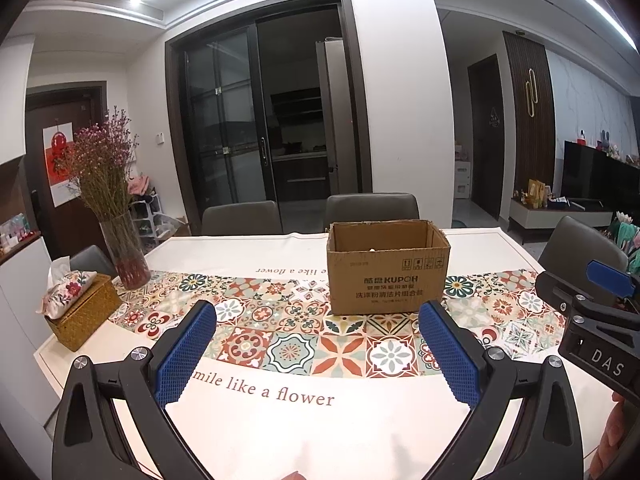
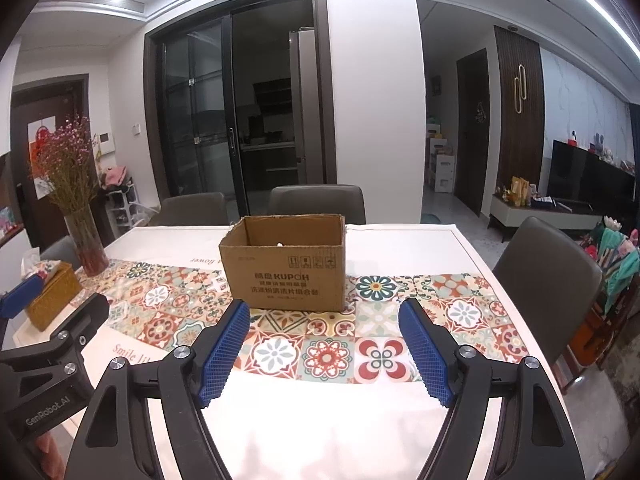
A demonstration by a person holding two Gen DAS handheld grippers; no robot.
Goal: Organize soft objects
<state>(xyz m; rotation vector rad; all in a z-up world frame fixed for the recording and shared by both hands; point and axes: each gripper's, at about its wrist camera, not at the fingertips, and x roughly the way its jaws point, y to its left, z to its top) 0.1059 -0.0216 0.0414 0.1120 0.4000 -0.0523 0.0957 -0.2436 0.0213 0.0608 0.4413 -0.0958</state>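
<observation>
Both grippers hang wide apart and empty over the near edge of the tabletop (image 1: 280, 432) as I line up the job. My left gripper (image 1: 318, 350) sees the open cardboard box (image 1: 388, 268) ahead and a little to its right; my right gripper (image 2: 324, 350) sees the same box (image 2: 286, 264) ahead and slightly to its left, so it stands between the two, and I cannot tell which is nearer. Its long side runs across my view, printed face toward me. A scrap of something pale (image 2: 279, 244) shows just inside the rim; I cannot tell what it is, and no other soft object lies on the cloth in either view. The surface is a white tablecloth (image 2: 320, 420) with a band of patterned tiles. A vase of dried flowers (image 1: 120, 240) and a wicker tissue box (image 1: 80, 312) sit far left, well apart from the box. Grey chairs (image 2: 316, 202) ring the dining room.
</observation>
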